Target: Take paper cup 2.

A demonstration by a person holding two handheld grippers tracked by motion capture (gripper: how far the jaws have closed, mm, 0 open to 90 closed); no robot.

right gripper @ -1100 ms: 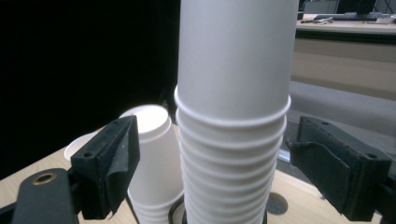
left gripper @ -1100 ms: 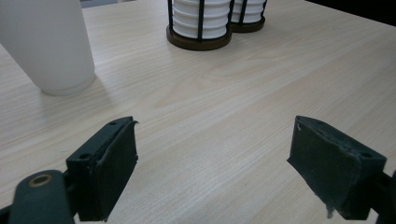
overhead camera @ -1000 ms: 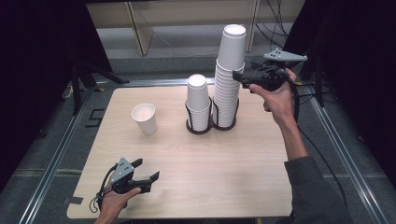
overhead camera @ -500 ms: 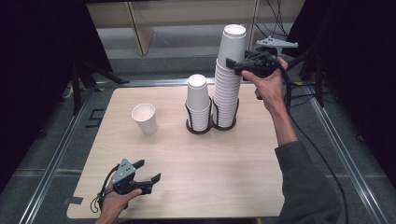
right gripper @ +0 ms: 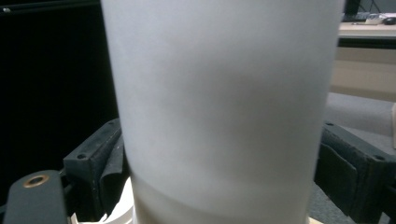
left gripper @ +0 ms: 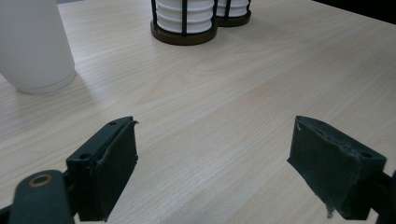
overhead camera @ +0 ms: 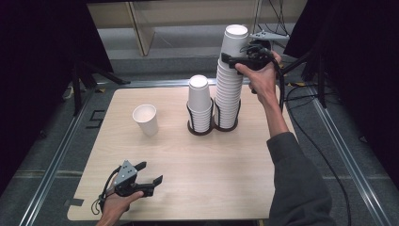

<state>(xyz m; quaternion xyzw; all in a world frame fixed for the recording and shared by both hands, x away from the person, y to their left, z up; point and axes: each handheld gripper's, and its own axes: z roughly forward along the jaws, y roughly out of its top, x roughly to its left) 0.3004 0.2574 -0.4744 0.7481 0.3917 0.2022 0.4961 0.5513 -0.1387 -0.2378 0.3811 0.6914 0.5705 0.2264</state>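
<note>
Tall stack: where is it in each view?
High view: tall stack right of centre, in the holder's right ring; its top cup sits between the right tongs.
Left gripper view: only its base, at the top edge.
Right gripper view: top cup across the centre, tongs on both sides.
Landmark: short stack, next to it in the high view and the left gripper view.

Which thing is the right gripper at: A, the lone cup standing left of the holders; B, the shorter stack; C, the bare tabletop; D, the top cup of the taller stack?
D: the right gripper sits high beside the top cup of the taller stack, and in the right gripper view the jaws stand either side of that cup's white wall.
</note>
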